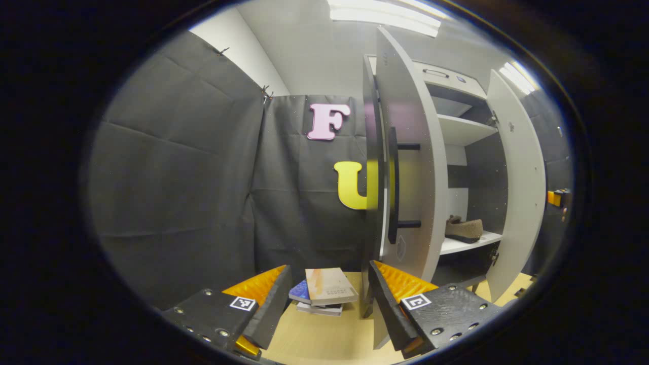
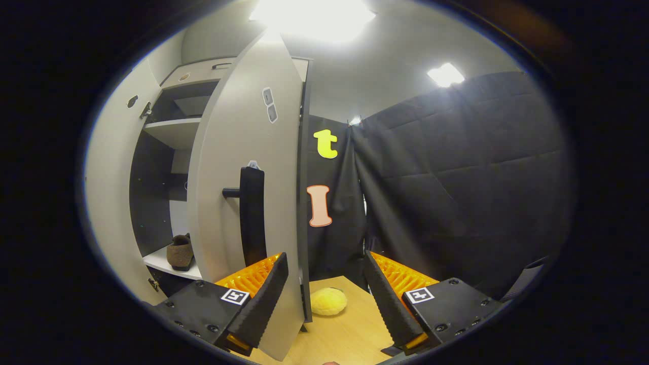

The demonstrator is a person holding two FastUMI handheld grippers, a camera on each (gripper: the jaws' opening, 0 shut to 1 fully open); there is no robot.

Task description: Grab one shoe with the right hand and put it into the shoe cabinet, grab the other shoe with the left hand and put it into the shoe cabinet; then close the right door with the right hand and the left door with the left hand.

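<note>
Both doors of the shoe cabinet [image 1: 456, 126] stand ajar, a brown shoe [image 1: 463, 228] resting on its lower shelf. The left hand-held gripper [image 1: 324, 299] and right hand-held gripper [image 2: 324, 294] hang wide apart and empty above the table [image 1: 324, 339].

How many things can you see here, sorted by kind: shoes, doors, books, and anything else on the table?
Shoes: 1 visible, shoe on a cabinet shelf
Doors: 2, left door, right door, both open
Books: about 3, stacked
Yellow fluffy thing: 1
Total: about 7
</note>
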